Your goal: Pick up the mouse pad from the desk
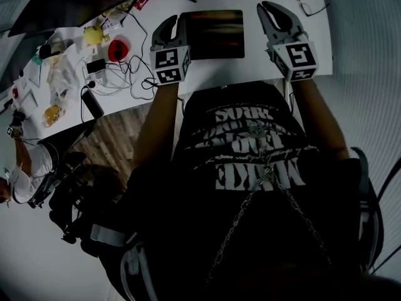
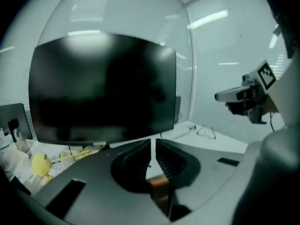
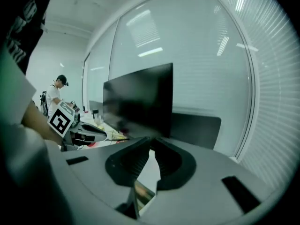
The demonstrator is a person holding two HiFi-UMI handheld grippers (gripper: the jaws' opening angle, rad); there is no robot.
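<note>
We see the mouse pad (image 1: 213, 34) flat between our tongs (both clenched, empty), long axis crosswise, left tongs (image 1: 170, 22) just beside its edge, right tongs (image 1: 269, 8) slightly apart.

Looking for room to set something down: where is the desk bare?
Bare: the desk between mouse pad and near edge, flanked by left gripper and right gripper. Crowded: the left end, with cables, a red object, a yellow object.
</note>
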